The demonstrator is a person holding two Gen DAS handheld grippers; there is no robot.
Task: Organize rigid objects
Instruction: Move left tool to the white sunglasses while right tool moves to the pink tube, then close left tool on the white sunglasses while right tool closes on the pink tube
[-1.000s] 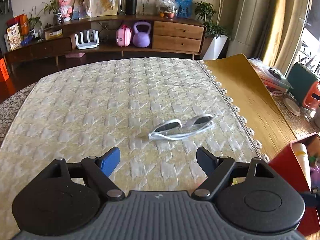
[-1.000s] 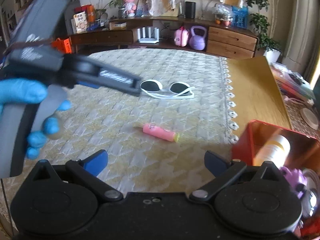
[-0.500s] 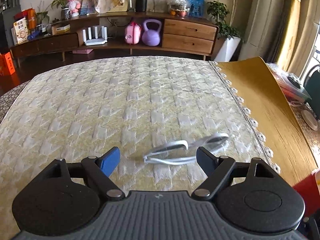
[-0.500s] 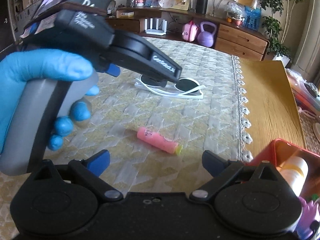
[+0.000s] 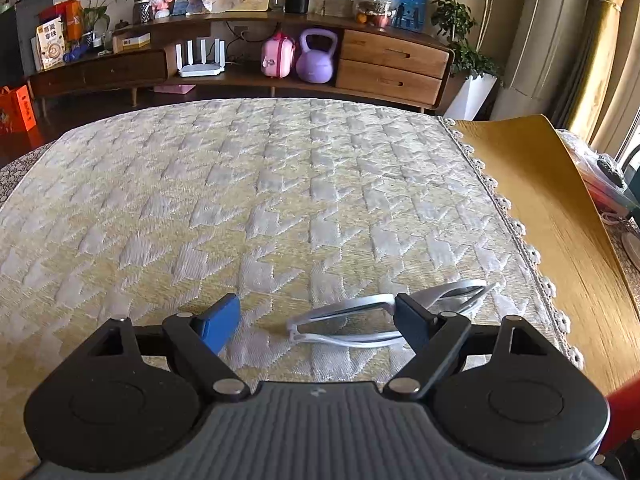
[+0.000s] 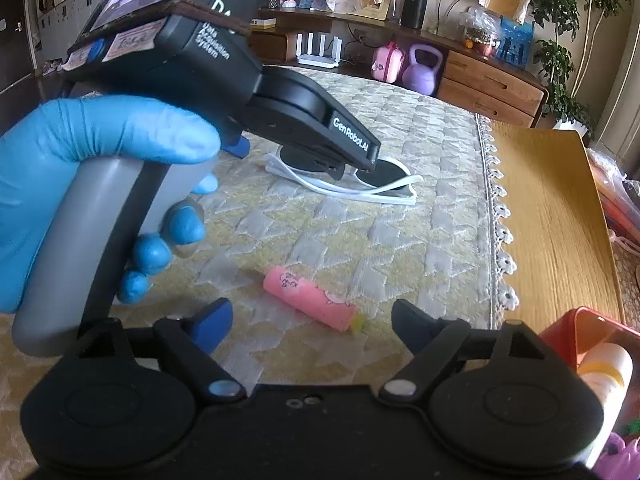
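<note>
White-framed sunglasses (image 5: 384, 316) lie on the yellow-and-cream woven cloth (image 5: 248, 200) that covers most of the worktop (image 5: 560, 248), seen from the left wrist camera. The left gripper (image 5: 316, 320) hangs low over them with its fingers (image 5: 218, 324) apart: the blue one stands clear to the left of the frame, and the dark one sits in front of the bridge, hiding part of it. Whether that dark finger touches the frame cannot be told. Nothing is clamped. Bare wood shows past the cloth's lace edge on the right, and a long wooden sideboard (image 5: 392, 68) with a purple kettlebell (image 5: 316, 60) stands across the room.

From the right wrist camera, the right gripper (image 6: 312, 318) points down at a pink tube (image 6: 310, 304) lying slantwise on the cloth, its yellow tip toward the right. The 2 fingers are closing, with the tube's near end between them, and neither presses on it. Farther off, a hand in a blue glove (image 6: 100, 184) holds the left gripper's grey handle, its black body slanting down over the sunglasses, whose dark lenses and folded arms show beneath it. At the lower right a red box (image 6: 576, 324) holds a white bottle with a yellow band (image 6: 606, 372).
</note>
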